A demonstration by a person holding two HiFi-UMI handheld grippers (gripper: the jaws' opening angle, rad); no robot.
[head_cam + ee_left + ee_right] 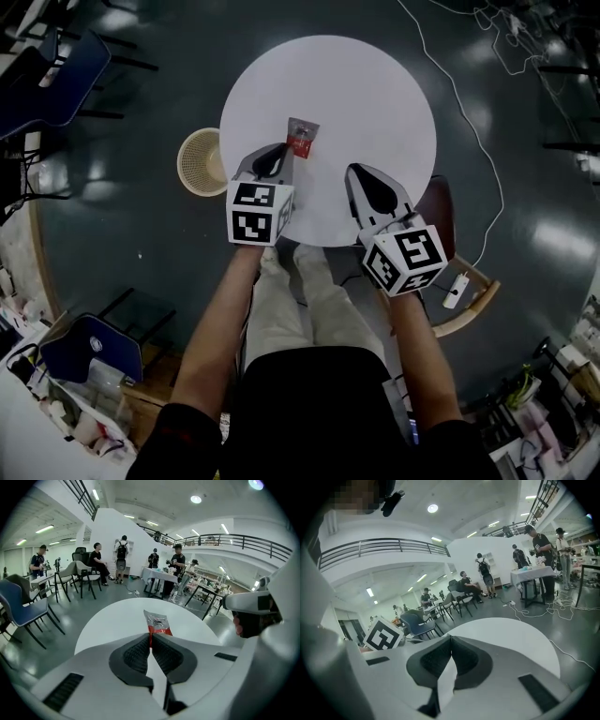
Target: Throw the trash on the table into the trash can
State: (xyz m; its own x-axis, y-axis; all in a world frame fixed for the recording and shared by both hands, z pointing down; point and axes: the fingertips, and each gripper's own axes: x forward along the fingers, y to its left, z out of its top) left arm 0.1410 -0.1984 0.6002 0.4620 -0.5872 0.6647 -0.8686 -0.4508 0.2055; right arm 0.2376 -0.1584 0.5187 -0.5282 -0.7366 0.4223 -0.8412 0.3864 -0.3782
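Head and gripper views. My left gripper (151,637) has its jaws clenched on the near edge of the red-and-clear wrapper (158,622), which stands out beyond the tips above the round white table (375,94). My right gripper (451,638) is closed with nothing between its jaws, level with the left one over the table's near edge. The woven trash can (190,161) stands on the floor just left of the table.

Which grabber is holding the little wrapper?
The left gripper: its jaws pinch the red-and-clear wrapper by its edge. The right gripper is shut on nothing.
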